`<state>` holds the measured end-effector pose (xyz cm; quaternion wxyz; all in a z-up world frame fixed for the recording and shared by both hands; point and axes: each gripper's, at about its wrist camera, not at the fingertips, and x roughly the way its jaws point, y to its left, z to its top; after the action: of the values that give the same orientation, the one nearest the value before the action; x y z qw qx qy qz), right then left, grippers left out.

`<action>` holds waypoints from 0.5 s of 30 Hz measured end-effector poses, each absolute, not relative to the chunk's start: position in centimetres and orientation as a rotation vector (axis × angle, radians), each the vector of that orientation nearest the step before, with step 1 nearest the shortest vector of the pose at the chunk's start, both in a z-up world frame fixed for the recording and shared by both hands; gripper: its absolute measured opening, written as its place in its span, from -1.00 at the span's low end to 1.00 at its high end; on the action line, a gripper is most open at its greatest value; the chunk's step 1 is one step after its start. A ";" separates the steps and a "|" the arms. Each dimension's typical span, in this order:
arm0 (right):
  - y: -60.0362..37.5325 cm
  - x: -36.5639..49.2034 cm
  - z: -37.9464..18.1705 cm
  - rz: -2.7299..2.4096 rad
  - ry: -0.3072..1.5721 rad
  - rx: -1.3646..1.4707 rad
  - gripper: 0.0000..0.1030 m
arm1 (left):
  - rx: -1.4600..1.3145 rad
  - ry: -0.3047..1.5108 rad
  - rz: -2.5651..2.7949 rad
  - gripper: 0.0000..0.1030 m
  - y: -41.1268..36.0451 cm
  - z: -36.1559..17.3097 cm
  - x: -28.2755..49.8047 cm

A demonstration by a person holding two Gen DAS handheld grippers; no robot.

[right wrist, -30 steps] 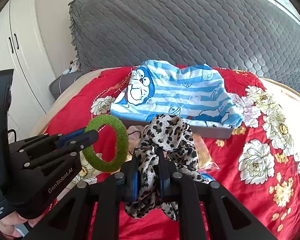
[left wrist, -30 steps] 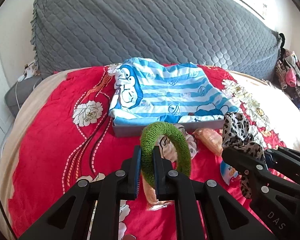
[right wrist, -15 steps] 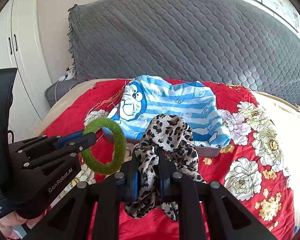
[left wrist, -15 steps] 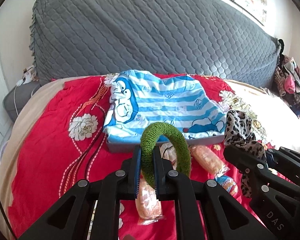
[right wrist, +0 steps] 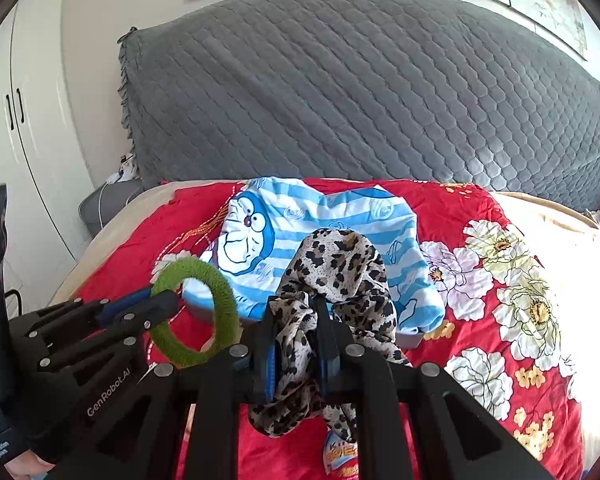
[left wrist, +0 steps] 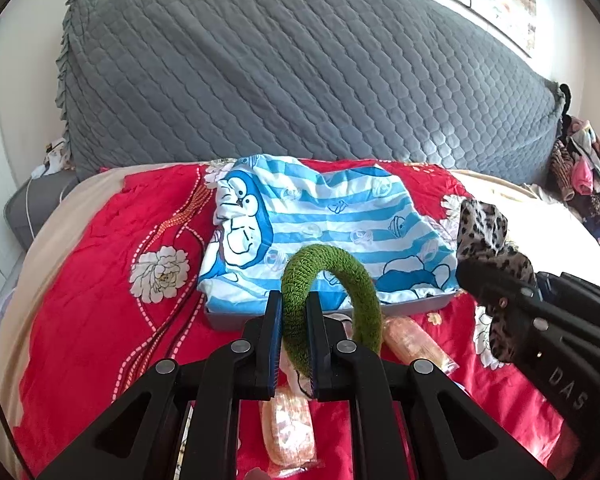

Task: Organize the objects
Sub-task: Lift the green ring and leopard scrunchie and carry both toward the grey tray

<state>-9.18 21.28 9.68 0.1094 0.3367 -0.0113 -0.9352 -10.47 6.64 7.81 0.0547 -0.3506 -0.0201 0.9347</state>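
My left gripper (left wrist: 293,309) is shut on a green fuzzy hair tie (left wrist: 342,276) and holds it in the air above the red bed; the tie also shows in the right wrist view (right wrist: 220,312). My right gripper (right wrist: 296,312) is shut on a leopard-print scrunchie (right wrist: 336,264), also held aloft and seen in the left wrist view (left wrist: 482,232). Ahead lies a grey tray (left wrist: 416,307) covered by a blue striped cartoon cloth (left wrist: 324,216).
Two orange snack packets (left wrist: 414,342) (left wrist: 288,428) lie on the red floral bedspread (left wrist: 84,312) below the grippers. A small colourful packet (right wrist: 340,454) lies under the right gripper. A grey quilted headboard (left wrist: 300,72) stands behind. Clothes (left wrist: 584,172) pile at far right.
Both grippers have risen and pulled back with their hair ties; the tray and cloth sit farther off and more headboard shows. Grips are unchanged.
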 end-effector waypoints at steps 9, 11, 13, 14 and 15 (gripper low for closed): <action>21.5 -11.1 9.3 -2.752 -0.014 0.980 -0.70 | -1.071 -0.093 2.843 -0.78 6.9 7.2 -13.0; 21.6 -11.7 9.0 -2.747 -0.014 0.979 -0.70 | -1.072 -0.088 2.846 -0.78 7.0 7.0 -13.6; 21.7 -12.3 8.8 -2.739 -0.017 0.977 -0.70 | -1.075 -0.085 2.849 -0.78 7.1 6.8 -14.3; 21.7 -12.6 8.7 -2.738 -0.016 0.976 -0.70 | -1.077 -0.086 2.847 -0.78 7.1 6.7 -14.6; 21.8 -12.9 8.6 -2.738 -0.014 0.973 -0.70 | -1.078 -0.088 2.849 -0.78 7.1 6.6 -14.7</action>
<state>-12.87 21.76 8.56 0.1176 0.3324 -0.0049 -0.9358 -14.71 7.14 6.60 0.0471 -0.3534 -0.0288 0.9339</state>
